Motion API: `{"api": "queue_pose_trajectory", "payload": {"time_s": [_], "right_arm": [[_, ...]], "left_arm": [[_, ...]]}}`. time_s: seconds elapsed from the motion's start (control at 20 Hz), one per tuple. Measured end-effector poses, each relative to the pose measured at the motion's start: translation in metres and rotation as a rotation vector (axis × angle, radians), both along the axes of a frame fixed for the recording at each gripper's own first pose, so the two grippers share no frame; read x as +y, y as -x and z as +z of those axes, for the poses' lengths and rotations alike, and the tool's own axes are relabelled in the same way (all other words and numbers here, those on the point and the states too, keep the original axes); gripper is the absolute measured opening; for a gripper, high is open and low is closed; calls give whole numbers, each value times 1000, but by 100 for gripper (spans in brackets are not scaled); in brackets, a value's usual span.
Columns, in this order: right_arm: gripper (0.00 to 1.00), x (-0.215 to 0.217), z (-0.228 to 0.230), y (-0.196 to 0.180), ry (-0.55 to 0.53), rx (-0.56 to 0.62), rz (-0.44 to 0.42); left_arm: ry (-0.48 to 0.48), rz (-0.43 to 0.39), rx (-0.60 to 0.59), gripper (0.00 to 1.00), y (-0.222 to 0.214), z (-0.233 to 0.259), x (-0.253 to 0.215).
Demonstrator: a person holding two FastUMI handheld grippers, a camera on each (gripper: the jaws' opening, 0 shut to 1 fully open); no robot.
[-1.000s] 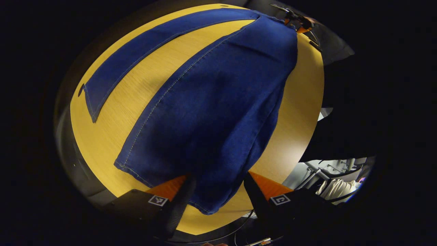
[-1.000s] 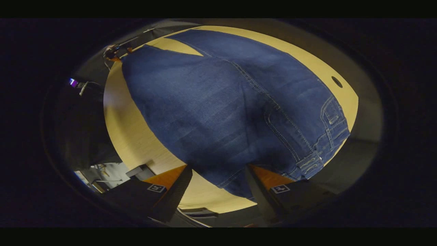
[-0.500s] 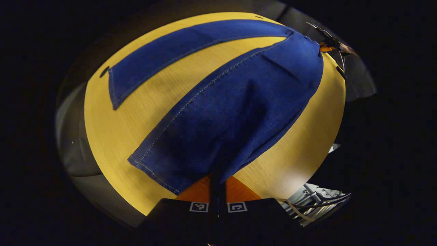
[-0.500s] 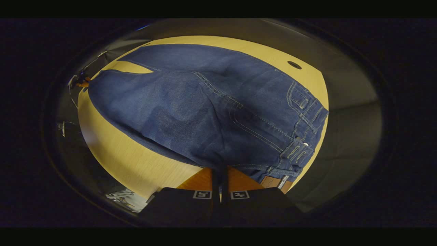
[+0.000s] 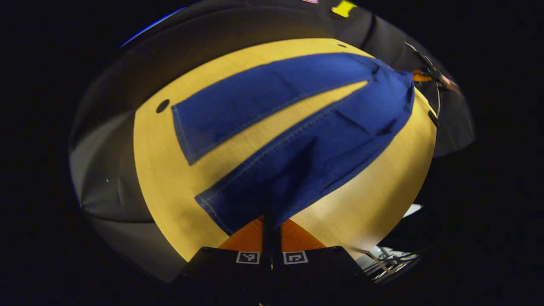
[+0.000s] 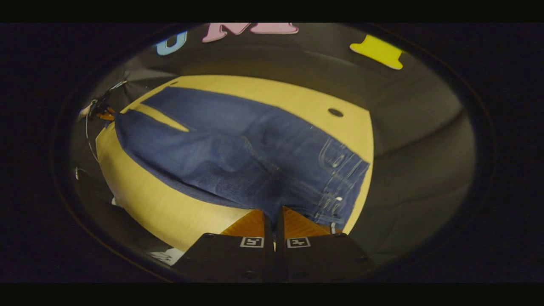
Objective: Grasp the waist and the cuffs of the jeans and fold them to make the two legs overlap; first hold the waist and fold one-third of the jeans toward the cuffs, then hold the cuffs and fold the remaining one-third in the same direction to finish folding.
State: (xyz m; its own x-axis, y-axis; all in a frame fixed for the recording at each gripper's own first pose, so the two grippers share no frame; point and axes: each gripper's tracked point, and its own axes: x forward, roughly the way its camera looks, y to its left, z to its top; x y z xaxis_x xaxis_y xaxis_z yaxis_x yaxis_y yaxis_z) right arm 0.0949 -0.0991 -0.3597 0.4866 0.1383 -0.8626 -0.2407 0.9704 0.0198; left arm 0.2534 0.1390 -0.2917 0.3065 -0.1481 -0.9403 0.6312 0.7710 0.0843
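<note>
The jeans (image 5: pixel 306 140) lie spread on the yellow wooden table (image 5: pixel 161 170), the two legs apart in a narrow V with bare wood between them. In the left gripper view, the left gripper (image 5: pixel 271 231) has its jaws clenched on the cuff (image 5: pixel 238 208) of the nearer leg, the denim rising from the table into the pinch; the farther leg lies flat, its cuff end close to a small dark hole (image 5: pixel 162 106) in the tabletop. The right gripper (image 5: pixel 429 76) shows far off at the waist end (small and blurred, so its grip cannot be read from there). In the right gripper view, the right gripper (image 6: pixel 274 229) has its jaws closed together on the edge of the jeans near the waist (image 6: pixel 340 178), beside the belt loops and stitched pocket. The cloth there looks slightly lifted, though the blur makes that uncertain. The left gripper (image 6: pixel 98 111) appears at the far end of the nearer leg.
</note>
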Motion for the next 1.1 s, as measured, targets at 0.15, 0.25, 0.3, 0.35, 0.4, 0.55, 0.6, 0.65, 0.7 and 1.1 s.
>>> {"api": "queue_pose_trajectory", "payload": {"time_s": [0.15, 0.25, 0.3, 0.35, 0.4, 0.55, 0.6, 0.65, 0.7, 1.1], "right_arm": [[10, -10, 25, -43, 1, -88, -43], [10, -16, 34, -77, 1, -133, -71], [5, -18, 37, -95, 3, -154, -81], [5, -20, 38, -113, 7, -174, -91], [5, -23, 33, -131, 13, -184, -103], [0, -33, 5, -173, 55, -172, -156], [0, -36, -8, -184, 66, -159, -166], [0, -36, -21, -191, 67, -142, -178], [0, -37, -34, -199, 66, -123, -194], [20, -30, -89, -227, 82, -61, -256]], "left_arm": [[47, 66, -51, 6, -55, 29, -4], [65, 108, -83, 6, -90, 42, -9], [72, 130, -91, 6, -109, 47, -13], [79, 149, -93, 7, -125, 46, -17], [87, 175, -99, 6, -143, 45, -23], [113, 271, -95, 6, -195, 29, -27], [130, 308, -100, 6, -210, 20, -31], [142, 343, -102, 6, -224, 9, -33], [140, 376, -102, 6, -233, -1, -32], [22, 456, -190, 45, -267, -33, -10]]}}
